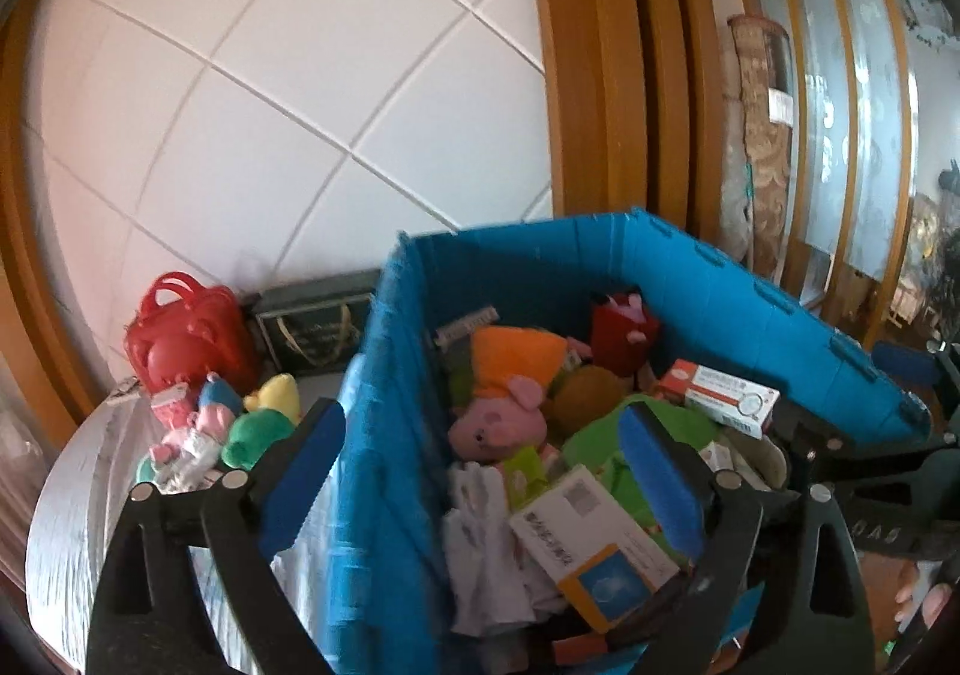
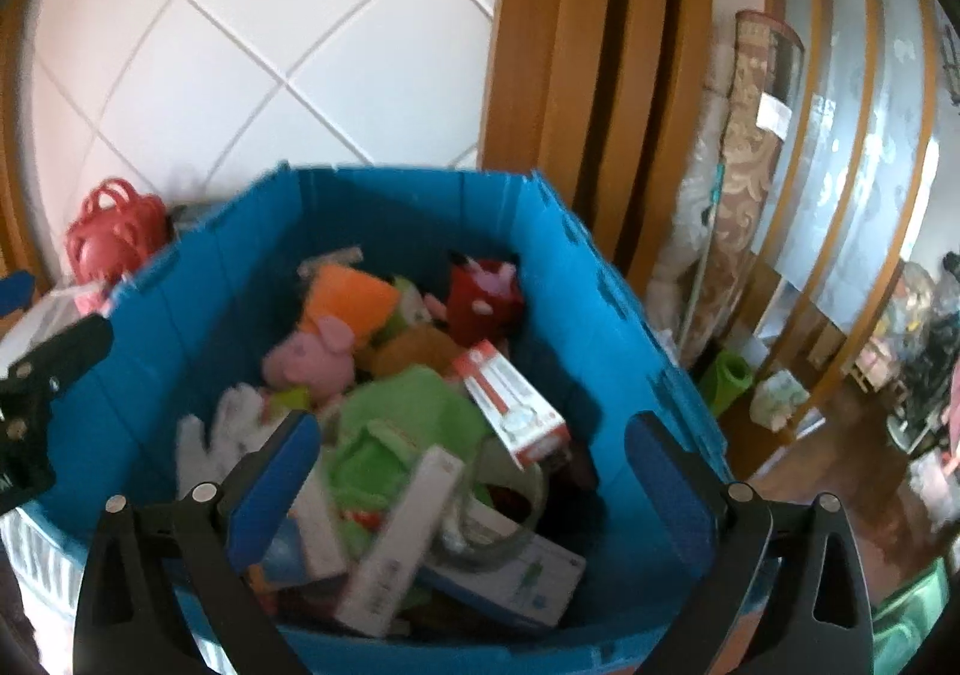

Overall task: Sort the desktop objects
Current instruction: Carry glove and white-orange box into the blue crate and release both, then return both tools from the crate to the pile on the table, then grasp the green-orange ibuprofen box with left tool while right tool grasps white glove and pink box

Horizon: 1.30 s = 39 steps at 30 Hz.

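While both grippers hover with jaws wide apart and empty, left gripper astride the blue bin wall, right gripper above its contents: remaining soft toys outside on the table, beside the bin. Probably light, squashy, unbreakable; best pinched across the plump middle.
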{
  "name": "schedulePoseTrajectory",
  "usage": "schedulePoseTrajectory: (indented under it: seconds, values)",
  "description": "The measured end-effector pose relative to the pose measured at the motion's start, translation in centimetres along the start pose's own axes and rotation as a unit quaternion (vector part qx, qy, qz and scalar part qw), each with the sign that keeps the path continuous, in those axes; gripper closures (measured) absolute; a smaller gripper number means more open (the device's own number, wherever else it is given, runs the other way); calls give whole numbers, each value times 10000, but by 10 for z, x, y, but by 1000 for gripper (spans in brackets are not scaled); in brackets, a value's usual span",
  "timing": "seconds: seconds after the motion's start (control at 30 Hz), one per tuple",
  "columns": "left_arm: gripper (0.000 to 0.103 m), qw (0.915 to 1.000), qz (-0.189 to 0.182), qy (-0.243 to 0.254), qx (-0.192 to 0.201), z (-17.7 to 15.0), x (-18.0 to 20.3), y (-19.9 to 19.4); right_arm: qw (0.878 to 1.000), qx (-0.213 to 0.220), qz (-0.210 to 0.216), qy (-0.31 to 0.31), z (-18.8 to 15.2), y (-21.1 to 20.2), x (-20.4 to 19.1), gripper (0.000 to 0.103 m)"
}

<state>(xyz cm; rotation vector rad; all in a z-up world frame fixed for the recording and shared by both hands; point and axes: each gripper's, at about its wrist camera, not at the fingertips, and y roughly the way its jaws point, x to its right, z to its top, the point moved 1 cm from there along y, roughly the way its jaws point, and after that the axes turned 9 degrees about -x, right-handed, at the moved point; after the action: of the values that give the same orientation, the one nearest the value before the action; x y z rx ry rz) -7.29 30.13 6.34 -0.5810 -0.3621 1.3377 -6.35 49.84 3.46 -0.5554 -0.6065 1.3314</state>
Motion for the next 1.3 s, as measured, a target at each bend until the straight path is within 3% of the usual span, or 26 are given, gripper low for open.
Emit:
schedulePoseTrajectory:
  seconds: [0.17, 0.3, 0.4, 0.57, 0.73, 0.87, 1.03, 1.3]
  values:
    - [9, 9992, 168, -324, 172, -2, -56, -16, 9973, 457, 567, 58, 16, -33, -36, 0]
    - [9, 9963, 616, -564, 201, -16, -124, -16, 9922, 780, 970, -46, 29, -51, -86, 0]
    - [9, 9932, 923, -712, 56, -30, -175, -5, 9864, 936, 1332, -205, 41, -60, -138, 0]
    - [9, 9836, 1348, -1059, -554, -72, -283, 31, 9766, 911, 1887, -472, 53, -52, -229, 0]
    - [9, 9643, 1692, -1522, -1351, -128, -392, 82, 9719, 393, 2210, -710, 58, -2, -327, 0]
    - [9, 9462, 1728, -1904, -1965, -177, -450, 123, 9682, -245, 2329, -878, 49, 57, -385, 0]
    - [9, 9280, 1565, -2214, -2554, -226, -487, 181, 9611, -1042, 2255, -1204, 32, 134, -445, 0]
    - [9, 9046, 1399, -2380, -3248, -268, -497, 261, 9434, -1571, 2327, -1765, 12, 218, -505, 0]
